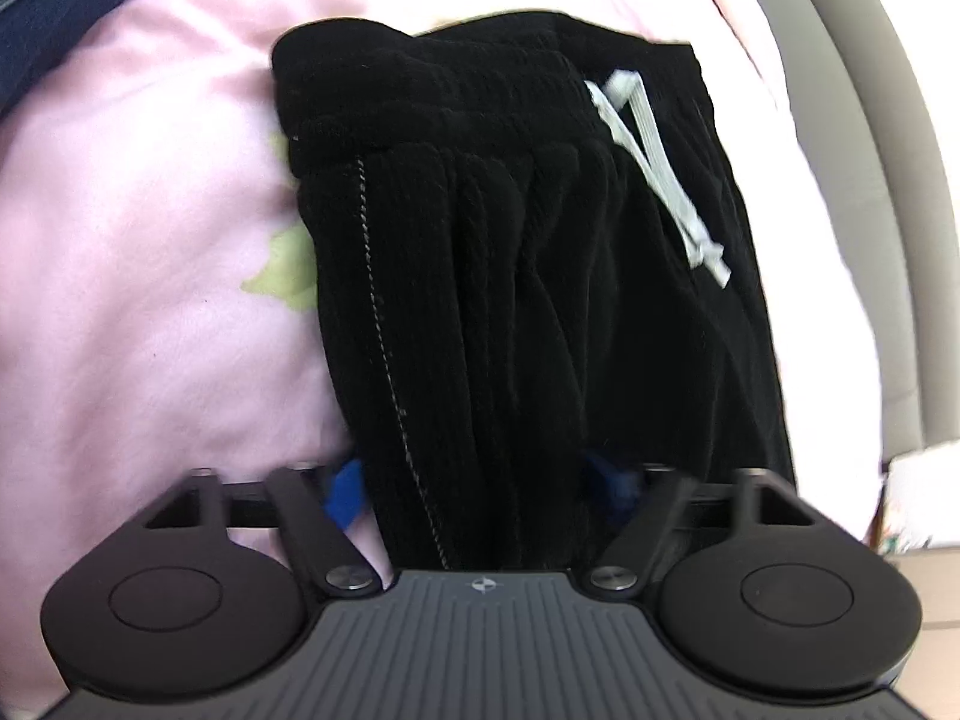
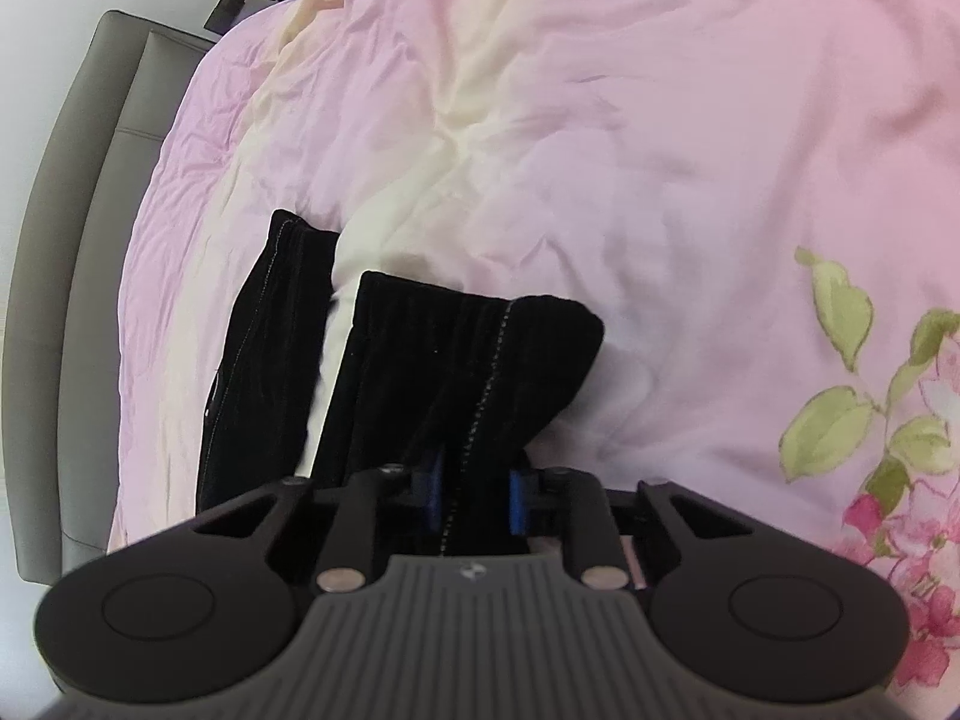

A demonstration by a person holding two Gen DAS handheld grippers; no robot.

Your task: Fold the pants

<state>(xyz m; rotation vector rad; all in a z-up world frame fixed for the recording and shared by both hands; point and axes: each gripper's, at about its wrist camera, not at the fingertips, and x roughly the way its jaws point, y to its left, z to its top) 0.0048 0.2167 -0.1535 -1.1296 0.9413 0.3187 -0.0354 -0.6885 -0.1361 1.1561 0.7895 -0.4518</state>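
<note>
Black corduroy pants lie on a pink bed sheet, waistband at the far end with a white drawstring on top. My left gripper has the bunched fabric filling the gap between its blue pads and is shut on it. In the right wrist view a folded part of the pants with a stitched seam rises from my right gripper, which is shut tight on a thin fold. A second black part lies to its left on the sheet.
The sheet is wrinkled and carries a flower and leaf print at the right. A grey padded bed frame runs along the left edge. Dark blue denim shows at the top left of the left wrist view.
</note>
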